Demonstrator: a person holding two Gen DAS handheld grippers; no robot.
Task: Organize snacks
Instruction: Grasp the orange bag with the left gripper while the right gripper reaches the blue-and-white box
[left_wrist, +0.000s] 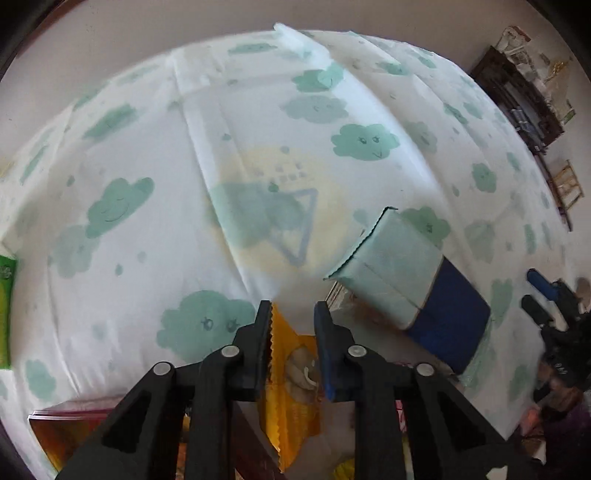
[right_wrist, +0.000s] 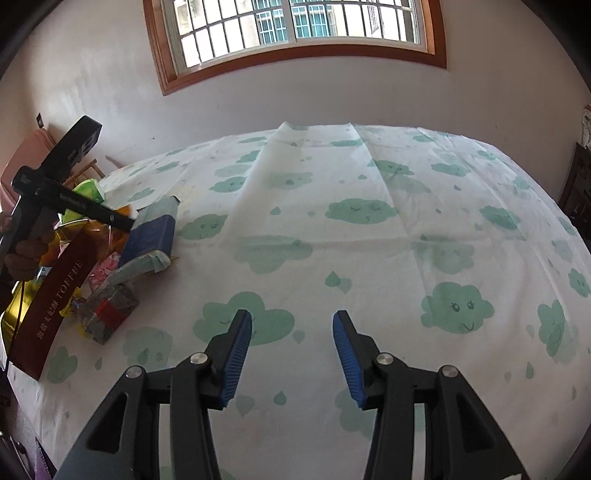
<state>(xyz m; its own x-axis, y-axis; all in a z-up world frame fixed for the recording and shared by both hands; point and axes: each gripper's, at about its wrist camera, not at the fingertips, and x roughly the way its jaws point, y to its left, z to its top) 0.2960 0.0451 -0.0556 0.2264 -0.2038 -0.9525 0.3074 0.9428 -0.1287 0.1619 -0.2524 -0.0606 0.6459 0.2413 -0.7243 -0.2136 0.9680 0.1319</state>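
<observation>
- My left gripper (left_wrist: 291, 314) is pointing steeply down over the snack pile, and I am seeing its jaws drawn in on a yellow snack packet (left_wrist: 286, 398) with a zigzag edge; the packet is sitting between the pads, its serrated edge against the left finger (left_wrist: 258, 343).
- My right gripper (right_wrist: 291, 325) is hovering over bare bedsheet (right_wrist: 369, 258), jaws apart with nothing between the blue pads (right_wrist: 236, 362).
- Just beside the left gripper, to the right in its view, a pale green and dark blue packet (left_wrist: 406, 280) is lying tilted on top of other snacks.
- In the right wrist view the pile is sitting at the left edge of the bed: a dark red toffee box (right_wrist: 51, 302), a clear wrapped block with red inside (right_wrist: 107, 314), pink wrapped sweets (right_wrist: 105, 267), the green and blue packet (right_wrist: 151, 236) and a bright green packet (right_wrist: 88, 192) behind.
- I am also seeing a gold box (right_wrist: 14, 314) touching the toffee box.
- The left tool's black body (right_wrist: 62, 177) is reaching in over that pile.
- Farther off, the cloud-printed sheet is running to the wall, with a wood-framed window (right_wrist: 295, 33) above.
- At the far right in the left wrist view, a dark shelf unit (left_wrist: 517, 96) is standing against the wall.
</observation>
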